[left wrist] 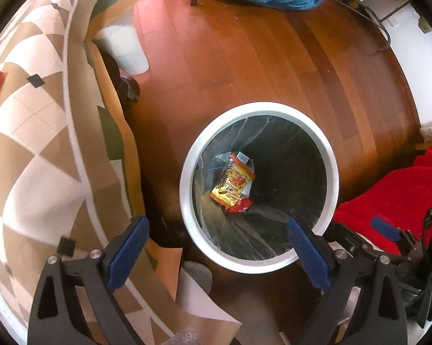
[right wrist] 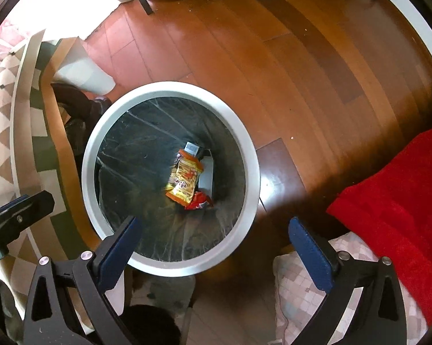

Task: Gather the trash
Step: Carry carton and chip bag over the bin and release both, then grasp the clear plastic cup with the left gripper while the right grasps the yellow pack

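Both grippers' fingers spread empty above the bin holding a yellow snack wrapper, print unreadable.

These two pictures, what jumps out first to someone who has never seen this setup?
The round trash bin with its pale rim stands on the wooden floor, and a yellow snack wrapper lies at the bottom of its black liner. A bright red blanket fills the right side. Both the left hand-held gripper and the right hand-held gripper hang open and empty above the bin.
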Available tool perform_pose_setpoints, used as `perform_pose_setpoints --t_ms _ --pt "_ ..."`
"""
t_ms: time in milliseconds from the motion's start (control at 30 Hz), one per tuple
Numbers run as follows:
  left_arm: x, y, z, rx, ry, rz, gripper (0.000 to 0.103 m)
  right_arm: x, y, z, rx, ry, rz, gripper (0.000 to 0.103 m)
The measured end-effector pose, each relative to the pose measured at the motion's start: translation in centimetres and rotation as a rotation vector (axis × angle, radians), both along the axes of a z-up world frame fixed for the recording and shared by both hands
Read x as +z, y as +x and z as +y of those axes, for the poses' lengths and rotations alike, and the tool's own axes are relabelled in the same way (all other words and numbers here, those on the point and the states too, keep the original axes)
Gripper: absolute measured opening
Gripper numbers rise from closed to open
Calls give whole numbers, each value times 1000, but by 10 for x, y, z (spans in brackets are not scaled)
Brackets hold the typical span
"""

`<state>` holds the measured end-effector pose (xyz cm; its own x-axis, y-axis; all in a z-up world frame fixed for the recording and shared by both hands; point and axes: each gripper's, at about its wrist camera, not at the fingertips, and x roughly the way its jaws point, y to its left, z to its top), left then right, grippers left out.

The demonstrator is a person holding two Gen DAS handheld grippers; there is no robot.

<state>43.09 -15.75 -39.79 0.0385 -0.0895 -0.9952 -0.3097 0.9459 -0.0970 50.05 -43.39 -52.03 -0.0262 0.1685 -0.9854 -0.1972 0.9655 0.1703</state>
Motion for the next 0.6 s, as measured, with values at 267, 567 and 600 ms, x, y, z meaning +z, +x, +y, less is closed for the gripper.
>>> perform_pose_setpoints --t_ms 267,567,600 --pt "40 -23 -5 -18 68 -80 98 27 -10 2 36 -21 -53 103" --pt "101 -49 -8 -20 100 -199 98 99 -33 -1 40 18 -162 103" --pt "109 -54 -7 -15 100 -215 98 106 -35 -1 42 21 -172 103"
